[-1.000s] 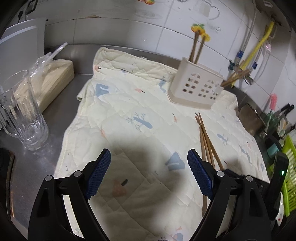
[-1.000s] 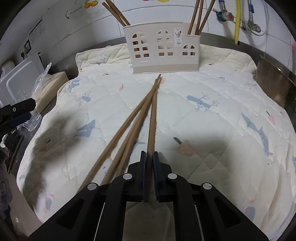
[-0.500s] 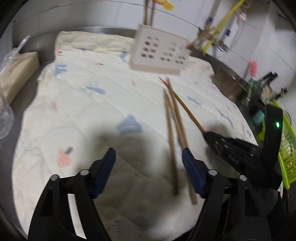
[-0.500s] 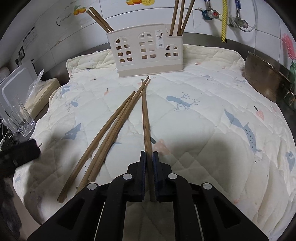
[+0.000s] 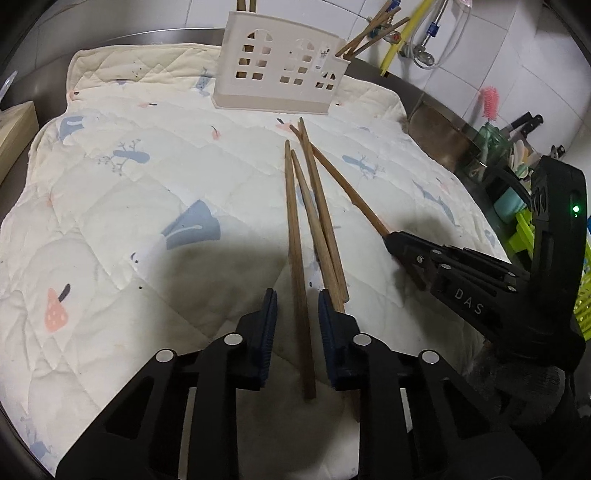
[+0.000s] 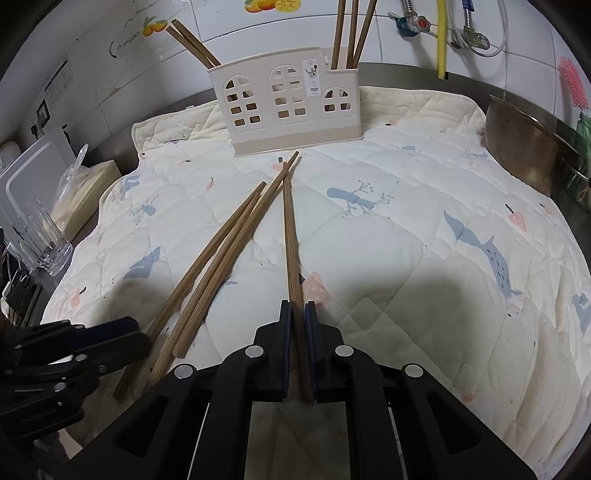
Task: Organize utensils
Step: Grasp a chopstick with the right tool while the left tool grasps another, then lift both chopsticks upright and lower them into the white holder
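Left wrist view: steel worktop (image 5: 436, 96) under a white tiled wall, covered by a cream quilted cloth (image 5: 129, 206) printed with blue and pink figures. Cream utensil holder (image 5: 280, 70) upright at the far edge of the cloth, chopsticks standing in both end compartments. Right of the holder: yellow hose (image 5: 402, 33), pink brush (image 5: 489, 101), dark metal bowl (image 5: 439, 136), green rack (image 5: 532, 236). In the right wrist view, left of the holder: ribbed glass (image 6: 44, 236), bagged flat box (image 6: 83, 192).

Against the frame one second back: left gripper (image 5: 295, 314) shifted from bare cloth to the loose chopsticks, jaws narrowed from wide apart and closing now, leftmost chopstick (image 5: 297, 258) between the pads, not yet pinched. Right gripper (image 6: 298, 332) unchanged, jaws clenched on the single chopstick (image 6: 291, 243).

Four chopsticks flat on the cloth, near side of the holder. Long axes running from the grippers toward the holder, thin tips converging just short of its base. Three loose sticks fanned side by side, thick ends nearest the left gripper. Middle pair (image 5: 321, 221) touching along part of their length. Gripped single chopstick angled apart from the fan, tip crossing the others near the holder, thick end inside the right jaws.
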`<state>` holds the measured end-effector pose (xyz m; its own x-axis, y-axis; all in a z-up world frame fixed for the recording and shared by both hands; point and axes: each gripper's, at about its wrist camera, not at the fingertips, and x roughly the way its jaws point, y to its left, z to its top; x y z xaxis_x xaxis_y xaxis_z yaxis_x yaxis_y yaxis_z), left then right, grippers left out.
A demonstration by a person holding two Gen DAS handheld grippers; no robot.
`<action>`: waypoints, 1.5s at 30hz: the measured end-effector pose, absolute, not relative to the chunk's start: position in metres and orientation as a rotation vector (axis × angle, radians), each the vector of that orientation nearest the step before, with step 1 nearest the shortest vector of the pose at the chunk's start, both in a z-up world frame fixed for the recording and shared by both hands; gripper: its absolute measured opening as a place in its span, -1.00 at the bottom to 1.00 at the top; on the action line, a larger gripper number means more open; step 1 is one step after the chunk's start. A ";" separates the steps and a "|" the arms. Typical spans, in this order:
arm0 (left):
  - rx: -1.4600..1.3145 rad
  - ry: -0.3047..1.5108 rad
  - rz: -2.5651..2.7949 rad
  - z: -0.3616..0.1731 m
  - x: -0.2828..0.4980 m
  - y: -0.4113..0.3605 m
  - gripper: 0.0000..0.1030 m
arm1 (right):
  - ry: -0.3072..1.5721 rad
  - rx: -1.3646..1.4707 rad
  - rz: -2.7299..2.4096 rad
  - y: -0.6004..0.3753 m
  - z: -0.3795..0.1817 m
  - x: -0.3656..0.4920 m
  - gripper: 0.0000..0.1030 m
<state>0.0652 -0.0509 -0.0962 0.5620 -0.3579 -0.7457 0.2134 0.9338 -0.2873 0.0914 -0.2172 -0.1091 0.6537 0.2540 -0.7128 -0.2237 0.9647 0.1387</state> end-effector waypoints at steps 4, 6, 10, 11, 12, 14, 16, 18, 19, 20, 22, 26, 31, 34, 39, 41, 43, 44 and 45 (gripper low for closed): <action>-0.152 0.913 -0.325 -0.098 0.065 -0.055 -0.60 | 0.817 0.047 0.274 -0.218 -0.110 0.091 -0.85; -0.136 0.911 -0.318 -0.098 0.064 -0.057 -0.61 | 0.817 0.052 0.275 -0.218 -0.110 0.090 -0.85; -0.118 0.906 -0.285 -0.098 0.065 -0.058 -0.81 | 0.816 0.061 0.278 -0.220 -0.110 0.088 -0.84; -0.122 0.907 -0.282 -0.097 0.065 -0.058 -0.84 | 0.815 0.060 0.277 -0.219 -0.111 0.088 -0.84; -0.126 0.908 -0.279 -0.097 0.065 -0.057 -0.89 | 0.812 0.057 0.279 -0.219 -0.111 0.088 -0.83; -0.128 0.906 -0.276 -0.094 0.066 -0.056 -0.90 | 0.805 0.049 0.283 -0.219 -0.111 0.087 -0.84; -0.117 0.896 -0.273 -0.089 0.064 -0.057 -0.90 | 0.803 0.048 0.288 -0.220 -0.111 0.087 -0.85; -0.108 0.877 -0.271 -0.081 0.062 -0.056 -0.90 | 0.797 0.050 0.290 -0.221 -0.109 0.086 -0.85; -0.106 0.868 -0.270 -0.077 0.061 -0.054 -0.90 | 0.794 0.049 0.289 -0.221 -0.108 0.085 -0.85; -0.103 0.855 -0.270 -0.072 0.060 -0.053 -0.90 | 0.787 0.050 0.290 -0.222 -0.106 0.085 -0.85; -0.098 0.829 -0.270 -0.061 0.059 -0.050 -0.90 | 0.772 0.049 0.292 -0.223 -0.101 0.083 -0.85; -0.098 0.776 -0.273 -0.038 0.061 -0.043 -0.90 | 0.712 0.038 0.295 -0.226 -0.079 0.081 -0.85; -0.122 0.731 -0.284 -0.012 0.075 -0.034 -0.90 | 0.635 0.010 0.296 -0.227 -0.049 0.085 -0.87; -0.120 0.709 -0.281 0.001 0.087 -0.032 -0.90 | 0.596 0.003 0.302 -0.228 -0.033 0.091 -0.87; -0.132 0.694 -0.302 0.017 0.109 -0.031 -0.90 | 0.549 0.004 0.316 -0.228 -0.014 0.102 -0.87; -0.130 0.690 -0.307 0.021 0.115 -0.032 -0.90 | 0.534 0.006 0.319 -0.227 -0.008 0.108 -0.87; -0.123 0.687 -0.314 0.025 0.122 -0.033 -0.90 | 0.522 0.006 0.322 -0.226 -0.003 0.112 -0.87; -0.120 0.688 -0.317 0.027 0.125 -0.034 -0.90 | 0.513 0.006 0.324 -0.225 0.000 0.115 -0.87; -0.117 0.689 -0.321 0.028 0.128 -0.035 -0.90 | 0.509 0.006 0.326 -0.224 0.003 0.117 -0.87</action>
